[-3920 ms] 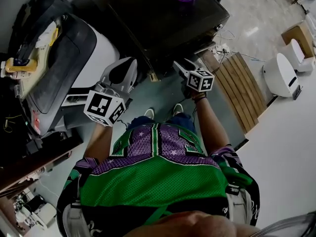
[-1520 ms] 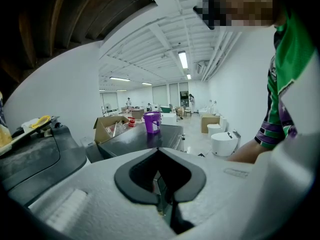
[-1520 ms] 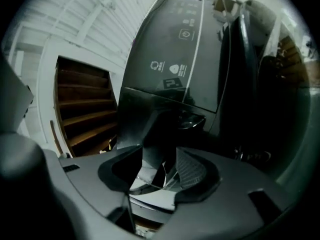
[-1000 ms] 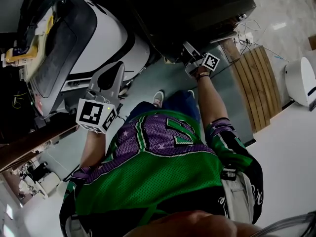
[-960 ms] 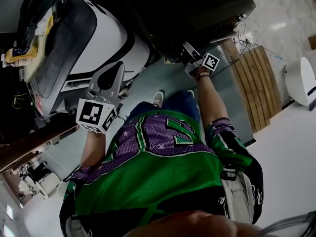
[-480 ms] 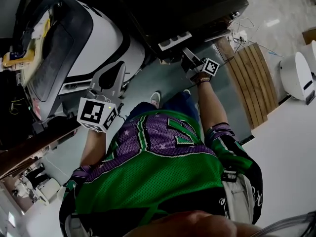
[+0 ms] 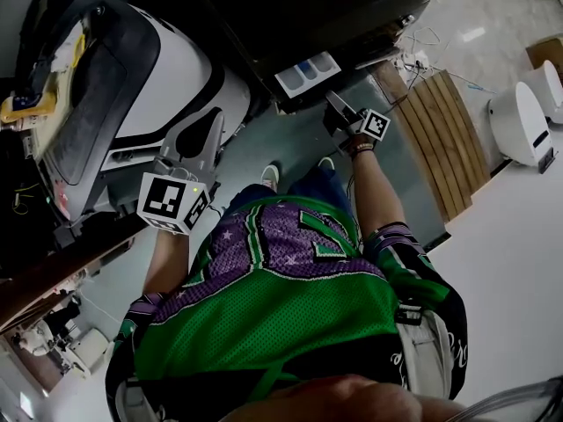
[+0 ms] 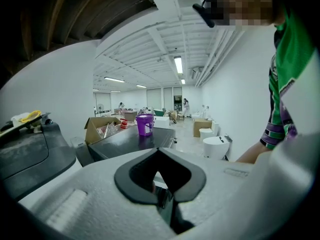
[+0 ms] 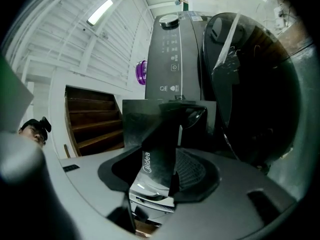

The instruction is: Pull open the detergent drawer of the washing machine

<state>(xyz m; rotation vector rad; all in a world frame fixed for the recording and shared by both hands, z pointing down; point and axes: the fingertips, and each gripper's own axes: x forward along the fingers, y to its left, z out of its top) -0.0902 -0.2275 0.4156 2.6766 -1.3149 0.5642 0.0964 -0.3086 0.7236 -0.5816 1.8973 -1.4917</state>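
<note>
- The washing machine (image 7: 299,11) is seen from above in the head view as a dark block at the top of the frame. In the right gripper view its control panel (image 9: 174,49) and round glass door (image 9: 250,89) are turned on their side.
- The detergent drawer (image 7: 308,70) stands partly out of the machine's front, and its pale compartments are exposed from above.
- The right gripper (image 7: 339,108) is held out ahead of the person, at the drawer's front end.
- In the right gripper view, the right gripper (image 9: 175,119) is clamped on the drawer's dark front panel (image 9: 155,166). The panel runs up between the two jaws, and a brand word is printed on it.
- The left gripper (image 7: 211,126) is held apart from the drawer, out to the person's left. It hangs over the floor beside a second, white-and-dark machine (image 7: 167,69).
- In the left gripper view, the left gripper (image 8: 158,151) has its jaws pressed together with nothing between them.
- A purple tub (image 8: 144,124) is noted on the washing machine's top, and it also shows in the right gripper view (image 9: 142,72).
- An open cardboard box (image 8: 102,129) sits behind the machine in the left gripper view.
- A wooden pallet (image 7: 440,139) lies on the floor to the person's right.
- A dark wooden staircase (image 9: 95,119) is seen to the left of the machine in the right gripper view.
</note>
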